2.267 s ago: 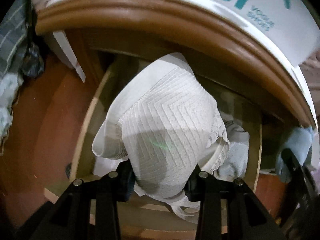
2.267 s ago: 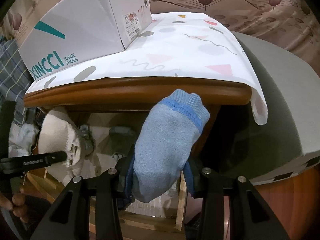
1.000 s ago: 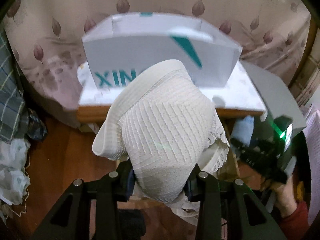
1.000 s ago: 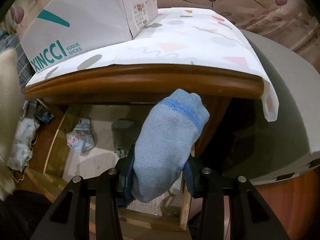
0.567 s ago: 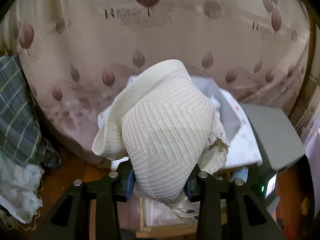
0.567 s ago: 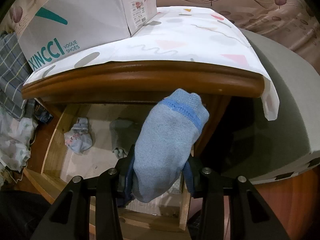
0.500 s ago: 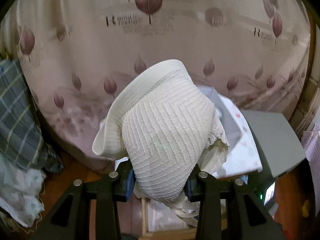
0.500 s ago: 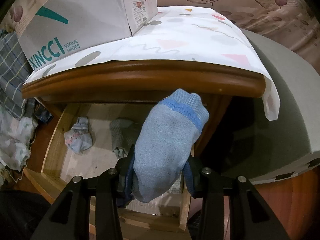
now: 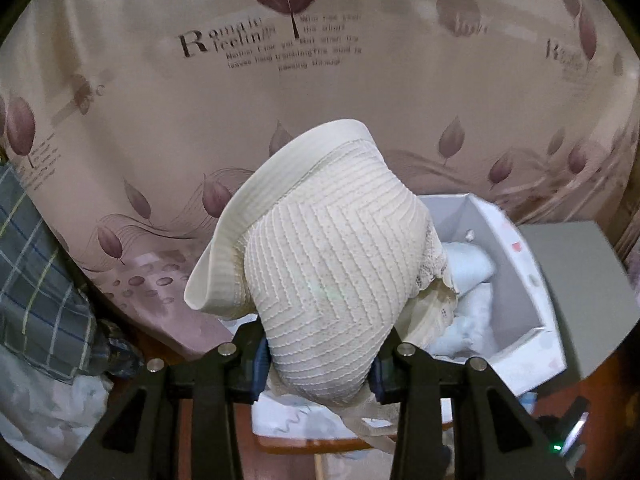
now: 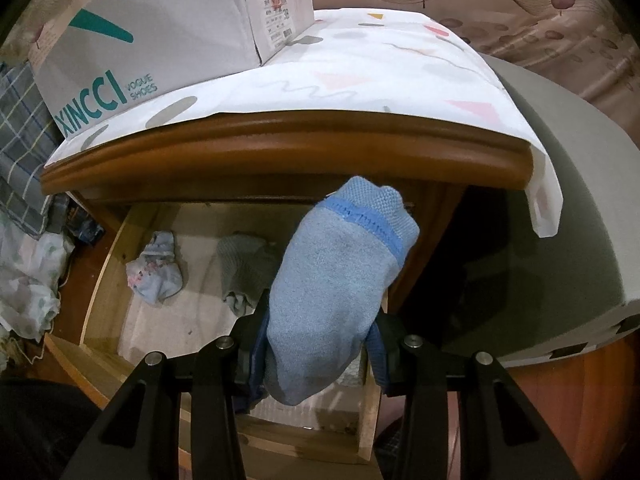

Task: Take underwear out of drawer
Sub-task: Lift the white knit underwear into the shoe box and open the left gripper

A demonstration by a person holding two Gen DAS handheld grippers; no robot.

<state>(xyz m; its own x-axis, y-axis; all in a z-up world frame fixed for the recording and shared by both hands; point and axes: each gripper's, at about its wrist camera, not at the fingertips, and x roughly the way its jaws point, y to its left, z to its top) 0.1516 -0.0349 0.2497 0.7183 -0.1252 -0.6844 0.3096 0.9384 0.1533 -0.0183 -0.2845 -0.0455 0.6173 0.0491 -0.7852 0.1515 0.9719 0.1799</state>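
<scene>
My left gripper (image 9: 318, 364) is shut on cream ribbed underwear (image 9: 328, 276) and holds it high, above the open white shoe box (image 9: 520, 280), which has pale clothes inside. My right gripper (image 10: 320, 356) is shut on light blue underwear (image 10: 340, 288) and holds it above the right side of the open wooden drawer (image 10: 104, 276). In the drawer lie a small patterned garment (image 10: 156, 268) and a grey-green garment (image 10: 244, 272).
The shoe box (image 10: 160, 32) stands on a patterned white cloth (image 10: 380, 68) over the wooden nightstand top (image 10: 280, 148). A grey mattress (image 10: 560, 208) lies to the right. Plaid and pale fabrics (image 9: 36, 280) pile at the left. A leaf-print curtain (image 9: 280, 80) hangs behind.
My left gripper has risen from the drawer with the cream underwear to above the shoe box. My right gripper has stayed over the drawer with the blue underwear.
</scene>
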